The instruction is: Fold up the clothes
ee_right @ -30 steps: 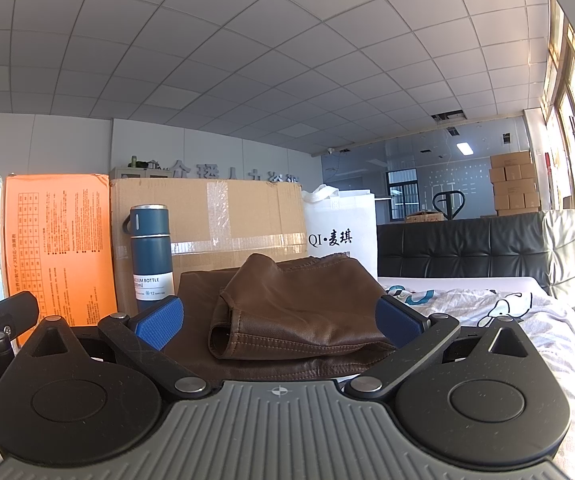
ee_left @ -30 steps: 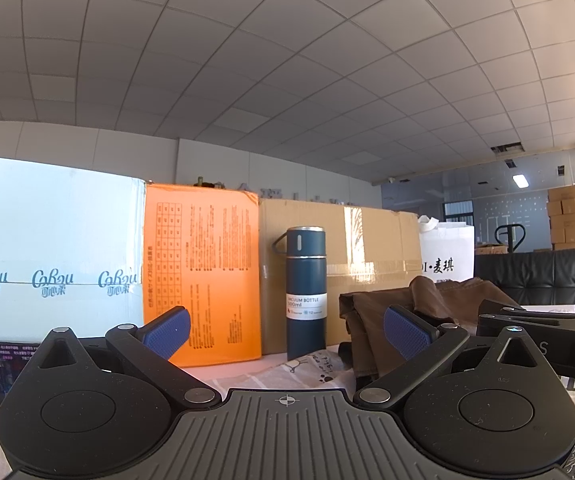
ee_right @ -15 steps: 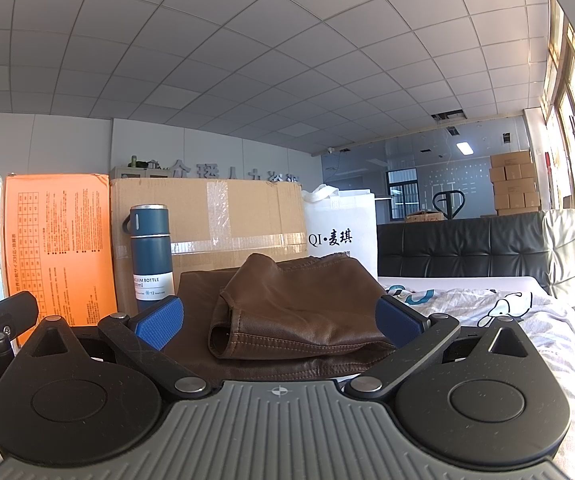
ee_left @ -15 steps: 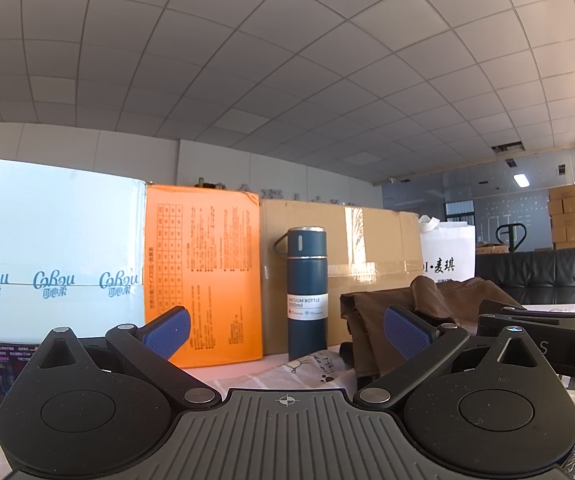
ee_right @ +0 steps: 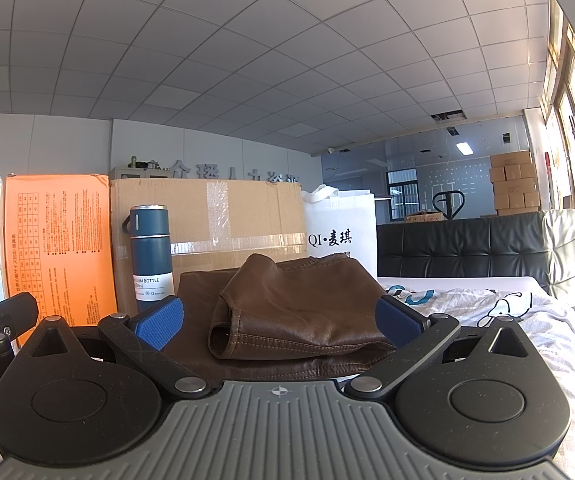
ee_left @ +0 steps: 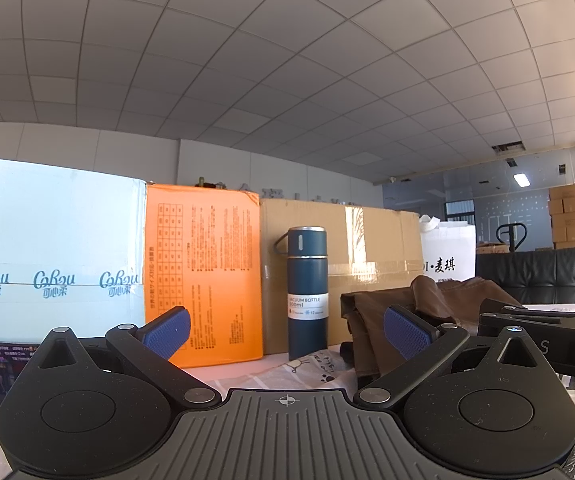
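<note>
Brown leather-look garment [ee_right: 299, 312] sits bunched on the printed sheet [ee_right: 487, 304], right ahead of the right gripper [ee_right: 279, 322] — looks heavyish, slick, floppy, so grab the stitched hem. Left gripper [ee_left: 285, 330] and right both wide open, empty.

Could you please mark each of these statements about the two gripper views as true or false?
1. Both grippers are open and hold nothing. True: the left gripper and the right gripper stand with their jaws wide apart.
2. The bottle lies on its side. False: it stands upright.
3. The brown garment lies in front of the right gripper. True.
4. The orange box is to the right of the bottle. False: it is to the left.
5. The white bag is behind the garment. True.
6. The left gripper clamps the garment. False: it is open.
</note>
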